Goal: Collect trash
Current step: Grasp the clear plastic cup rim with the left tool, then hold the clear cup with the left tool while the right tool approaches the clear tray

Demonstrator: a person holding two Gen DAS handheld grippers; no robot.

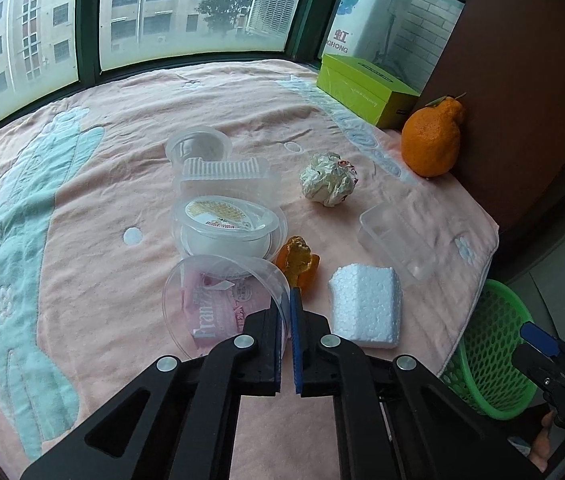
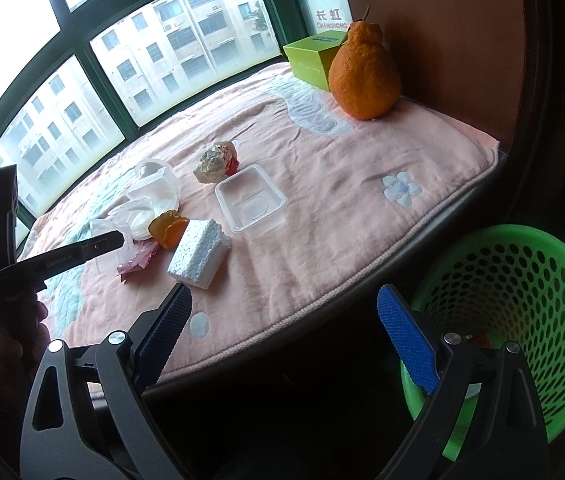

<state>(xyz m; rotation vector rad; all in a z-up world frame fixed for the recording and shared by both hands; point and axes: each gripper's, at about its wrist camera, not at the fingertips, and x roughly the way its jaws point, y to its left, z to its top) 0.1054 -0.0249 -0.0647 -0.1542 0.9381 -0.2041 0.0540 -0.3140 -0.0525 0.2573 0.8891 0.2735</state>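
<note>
One clear lid pinched, and the basket sits off to the right.

That clear round lid (image 1: 226, 300) stands on edge over a pink wrapper (image 1: 222, 308) on the table (image 1: 82, 240), its rim clamped in the nearly closed left hand-held gripper (image 1: 287, 320). The green basket (image 2: 522, 312) sits below the table's right edge, right next to the right hand-held gripper (image 2: 282, 320), which is wide open and empty, so I reckon the lid travels rightward.

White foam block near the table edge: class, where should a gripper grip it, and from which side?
Grip the foam block across its two long flat sides, coming from above. It lies flat on the blanket, apart from the orange peel, so both sides look free.
</note>
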